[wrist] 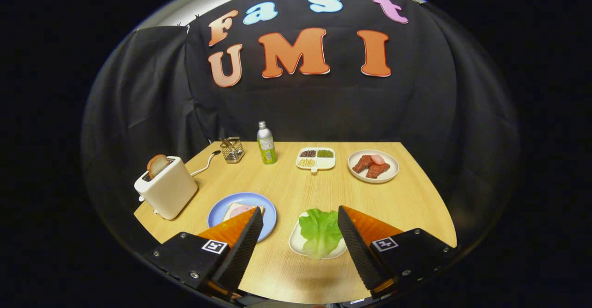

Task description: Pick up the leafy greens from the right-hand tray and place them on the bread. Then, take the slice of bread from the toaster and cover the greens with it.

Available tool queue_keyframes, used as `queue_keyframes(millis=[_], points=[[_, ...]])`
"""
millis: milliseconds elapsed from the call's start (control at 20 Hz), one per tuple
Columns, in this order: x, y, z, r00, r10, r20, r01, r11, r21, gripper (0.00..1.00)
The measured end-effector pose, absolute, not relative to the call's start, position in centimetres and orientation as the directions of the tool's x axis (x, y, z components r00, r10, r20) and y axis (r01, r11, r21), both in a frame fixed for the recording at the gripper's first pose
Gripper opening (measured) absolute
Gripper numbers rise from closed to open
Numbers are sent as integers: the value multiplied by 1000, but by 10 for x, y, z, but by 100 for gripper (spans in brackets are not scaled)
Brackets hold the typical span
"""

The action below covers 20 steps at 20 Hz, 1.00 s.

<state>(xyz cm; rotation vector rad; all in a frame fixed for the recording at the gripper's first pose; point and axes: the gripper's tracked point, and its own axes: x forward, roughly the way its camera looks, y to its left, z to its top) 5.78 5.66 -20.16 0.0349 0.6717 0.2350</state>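
hand-held gripper point(300, 215) spread wide, grasping nothing, green leafy lettuce point(320, 231) on white tray point(296, 242) between fingers, light wooden desk point(296, 183), white toaster point(165, 188) holding browned bread slice point(157, 164)

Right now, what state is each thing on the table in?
Gripper: open, holding nothing.
Greens: lying on the white tray, between the fingers.
Toaster: one bread slice sticking up.
Blue plate: holds open-faced bread.
Bottle: upright, capped.
Divided dish: compartments filled.
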Motion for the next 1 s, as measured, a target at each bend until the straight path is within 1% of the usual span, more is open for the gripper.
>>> queue_keyframes(millis=[200, 400, 800, 850, 1000], points=[[61, 53, -248, 687, 179, -704, -216, 976, 37, 98], [56, 57, -286, 572, 174, -801, -237, 971, 42, 97], [69, 53, -336, 420, 104, -901, -248, 969, -3, 97], [71, 54, -344, 397, 95, -913, -247, 969, -6, 94], [77, 47, -359, 349, 76, -934, -242, 970, -11, 92]])
